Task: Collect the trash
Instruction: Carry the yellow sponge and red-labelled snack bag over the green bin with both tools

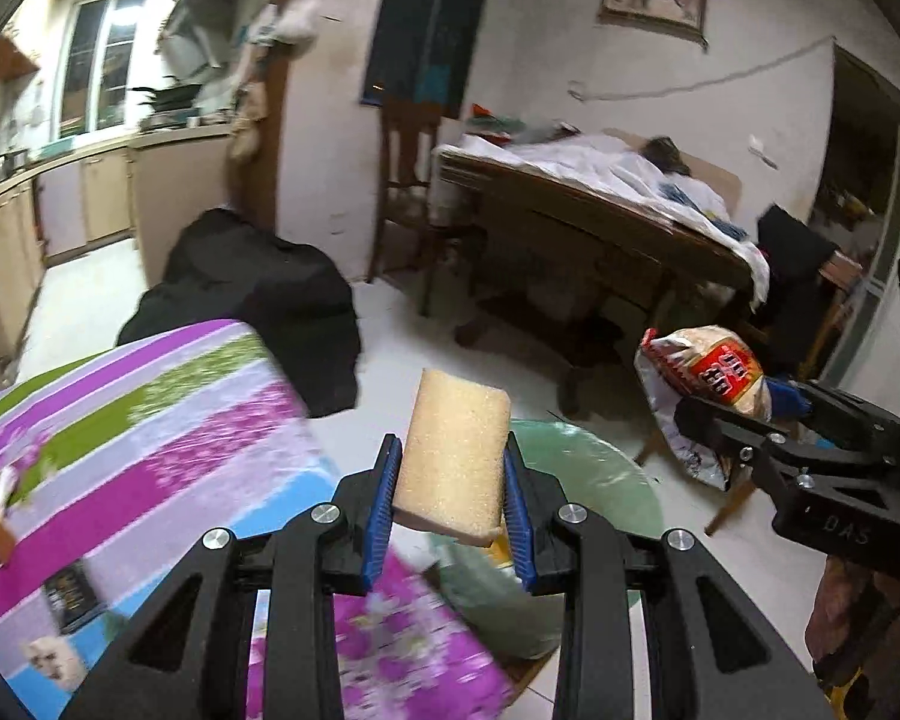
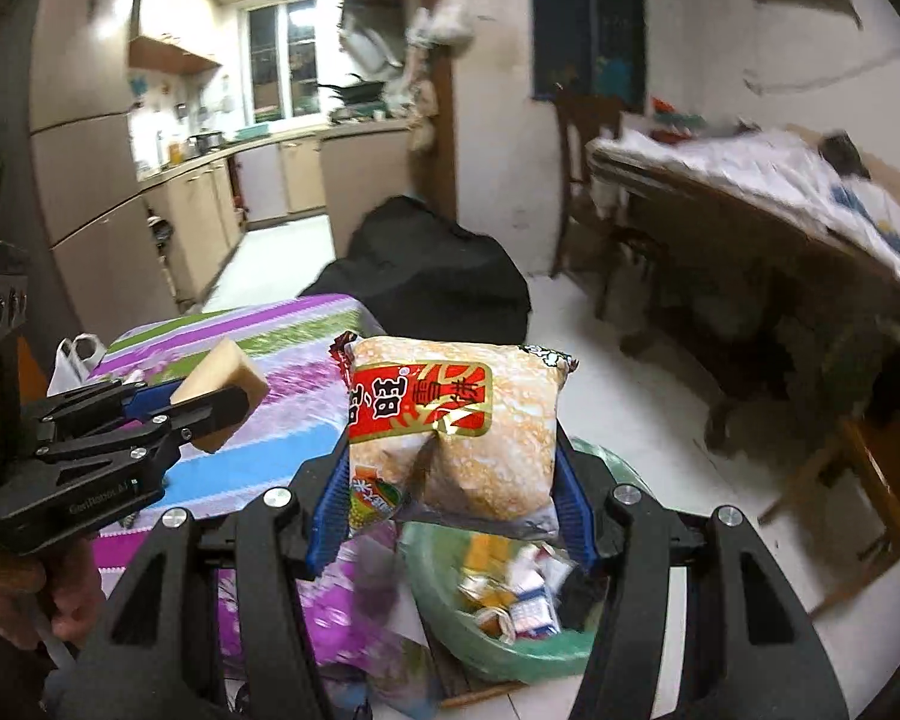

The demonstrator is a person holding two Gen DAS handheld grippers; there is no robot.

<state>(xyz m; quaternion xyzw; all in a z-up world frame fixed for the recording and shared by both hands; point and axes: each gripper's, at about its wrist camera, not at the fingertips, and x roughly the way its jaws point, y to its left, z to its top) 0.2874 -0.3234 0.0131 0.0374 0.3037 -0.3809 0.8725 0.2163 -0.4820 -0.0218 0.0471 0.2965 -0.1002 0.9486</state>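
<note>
Home kitchen-dining room, striped-cloth desk (image 1: 150,450) at lower left; left hand-held gripper (image 1: 450,498) clamps a light, squashy sponge (image 1: 456,450) mid-body, right hand-held gripper (image 2: 450,480) pinches a crinkly, slippery snack bag (image 2: 456,420) by its sides, both above the green-lined trash bin (image 2: 510,642).

The bin (image 2: 498,654) stands open-mouthed just beside the worktop (image 1: 150,468) edge, with free air above it. Both tongs hang there well apart, left (image 1: 450,480) gripping a sponge (image 1: 453,450), right (image 2: 450,480) gripping a packet (image 2: 456,420).
</note>
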